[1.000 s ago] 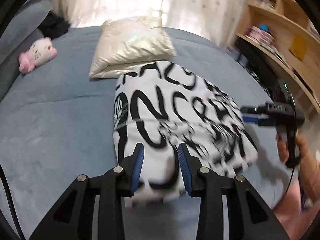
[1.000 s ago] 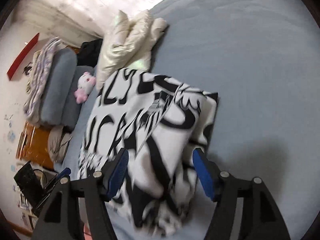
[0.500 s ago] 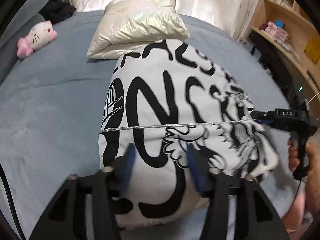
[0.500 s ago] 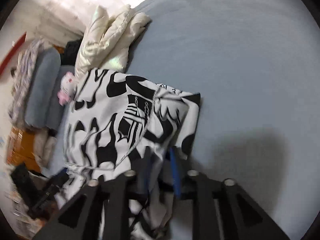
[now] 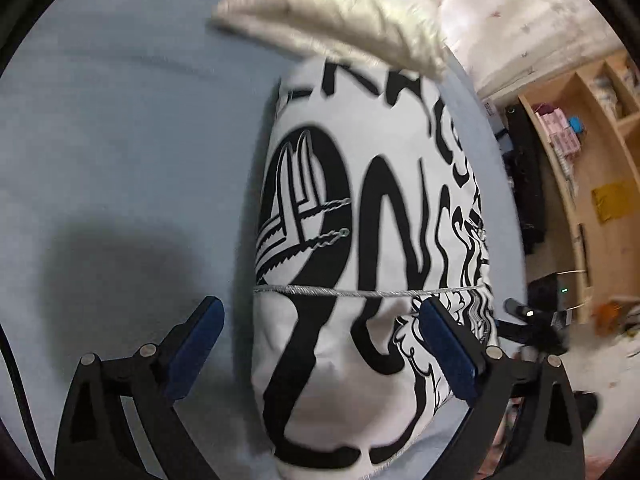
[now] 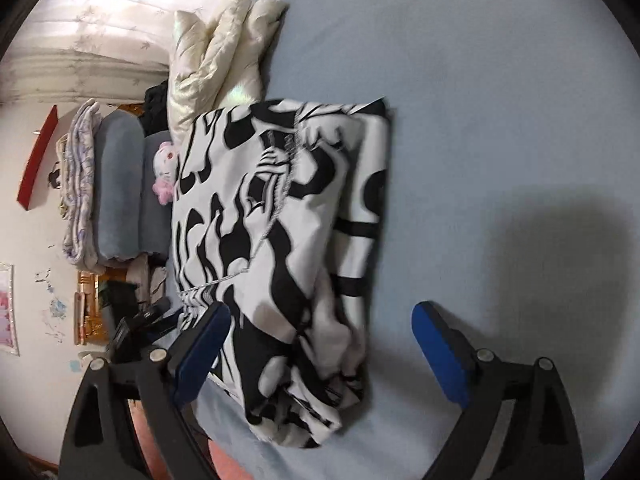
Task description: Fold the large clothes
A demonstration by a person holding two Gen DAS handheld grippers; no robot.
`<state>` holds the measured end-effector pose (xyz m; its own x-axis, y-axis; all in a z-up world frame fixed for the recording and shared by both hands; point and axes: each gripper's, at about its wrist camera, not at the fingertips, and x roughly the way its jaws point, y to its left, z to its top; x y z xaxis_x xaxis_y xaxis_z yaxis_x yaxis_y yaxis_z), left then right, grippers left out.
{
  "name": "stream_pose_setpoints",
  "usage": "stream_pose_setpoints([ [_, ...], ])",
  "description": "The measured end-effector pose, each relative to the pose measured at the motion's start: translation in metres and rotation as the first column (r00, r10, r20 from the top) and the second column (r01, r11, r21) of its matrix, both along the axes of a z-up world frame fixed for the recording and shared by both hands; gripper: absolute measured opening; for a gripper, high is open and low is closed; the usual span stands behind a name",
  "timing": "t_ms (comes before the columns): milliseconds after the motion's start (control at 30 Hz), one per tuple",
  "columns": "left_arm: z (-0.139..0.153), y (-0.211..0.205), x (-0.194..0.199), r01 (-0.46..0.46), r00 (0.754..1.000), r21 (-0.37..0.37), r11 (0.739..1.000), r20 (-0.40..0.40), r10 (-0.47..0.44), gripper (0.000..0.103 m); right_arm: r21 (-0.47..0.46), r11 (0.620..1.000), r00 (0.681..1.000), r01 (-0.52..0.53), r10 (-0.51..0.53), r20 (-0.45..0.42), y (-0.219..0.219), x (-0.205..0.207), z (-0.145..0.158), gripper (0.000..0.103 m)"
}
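Note:
A white garment with bold black lettering lies folded in a thick bundle on the blue bed. My left gripper hovers low over its near end, jaws opening wide. The cloth sits between the blue pads and neither pad presses on it. In the right wrist view the same garment shows its layered, rumpled side. My right gripper is opening too, with the bundle's near corner between the pads, untouched. The other gripper shows as a dark blurred shape past the bundle's right edge.
A cream padded jacket lies folded just beyond the garment, touching its far end. Wooden shelves line the right side of the room. A pink and white plush toy and grey cushions sit by the bed's head.
Both grippers' jaws spread wide; the right one had closed on the cloth half a second ago and has let it go. The left gripper dropped closer and rolled. The bundle now rests on the bed.

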<state>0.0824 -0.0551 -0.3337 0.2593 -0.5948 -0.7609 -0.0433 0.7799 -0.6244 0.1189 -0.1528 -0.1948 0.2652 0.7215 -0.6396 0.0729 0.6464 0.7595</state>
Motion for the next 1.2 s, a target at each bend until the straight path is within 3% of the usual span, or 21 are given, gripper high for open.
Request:
stream_pose_setpoints([
  [267, -0.026, -0.022, 0.023, 0.079, 0.997, -0.039, 0.996, 0.0, -0.079, 0.102, 0.021, 0.99, 0.989, -0.14, 0.138, 0.054, 0.049, 0.034, -0.011, 0.094],
  [500, -0.031, -0.045, 0.045, 0.146, 0.989, -0.013, 0.989, -0.007, -0.146, 0.102, -0.056, 0.98, 0.968, -0.191, 0.197, 0.157, 0.083, 0.052, -0.011, 0.093],
  [533, -0.03, -0.048, 0.046, 0.149, 0.989, 0.002, 0.989, -0.002, -0.149, 0.102, -0.073, 0.979, 0.965, -0.19, 0.199, 0.169, 0.085, 0.052, -0.01, 0.087],
  [633, -0.019, -0.062, 0.045, 0.132, 0.991, 0.102, 0.986, 0.023, -0.135, 0.097, -0.064, 0.98, 0.962, -0.189, 0.198, 0.187, 0.084, 0.05, -0.011, 0.051],
  [733, 0.006, -0.079, 0.034, 0.098, 0.987, 0.213, 0.972, 0.1, -0.122, 0.078, -0.087, 0.977, 0.951, -0.193, 0.208, 0.228, 0.088, 0.045, 0.0, 0.035],
  [767, 0.016, -0.085, 0.031, 0.091, 0.984, 0.239, 0.967, 0.13, -0.124, 0.067, -0.121, 0.971, 0.936, -0.205, 0.23, 0.265, 0.093, 0.039, 0.012, 0.031],
  [800, 0.026, -0.09, 0.026, 0.085, 0.98, 0.255, 0.963, 0.152, -0.127, 0.058, -0.132, 0.969, 0.929, -0.21, 0.239, 0.282, 0.096, 0.036, 0.019, 0.03],
  [833, 0.035, -0.094, 0.022, 0.082, 0.977, 0.269, 0.96, 0.169, -0.131, 0.056, -0.14, 0.967, 0.921, -0.215, 0.248, 0.301, 0.099, 0.032, 0.029, 0.028],
  [933, 0.068, -0.105, 0.007, 0.067, 0.963, 0.327, 0.943, 0.224, -0.146, 0.054, -0.167, 0.959, 0.893, -0.23, 0.276, 0.355, 0.108, 0.019, 0.058, 0.028],
  [1033, 0.104, -0.103, 0.0, 0.047, 0.949, 0.332, 0.942, 0.278, -0.145, 0.054, -0.164, 0.958, 0.871, -0.235, 0.283, 0.402, 0.109, 0.012, 0.088, 0.028],
  [1200, 0.176, -0.093, 0.029, -0.009, 0.914, 0.347, 0.938, 0.384, -0.133, 0.054, -0.168, 0.958, 0.809, -0.231, 0.285, 0.513, 0.118, 0.035, 0.155, 0.028],
])
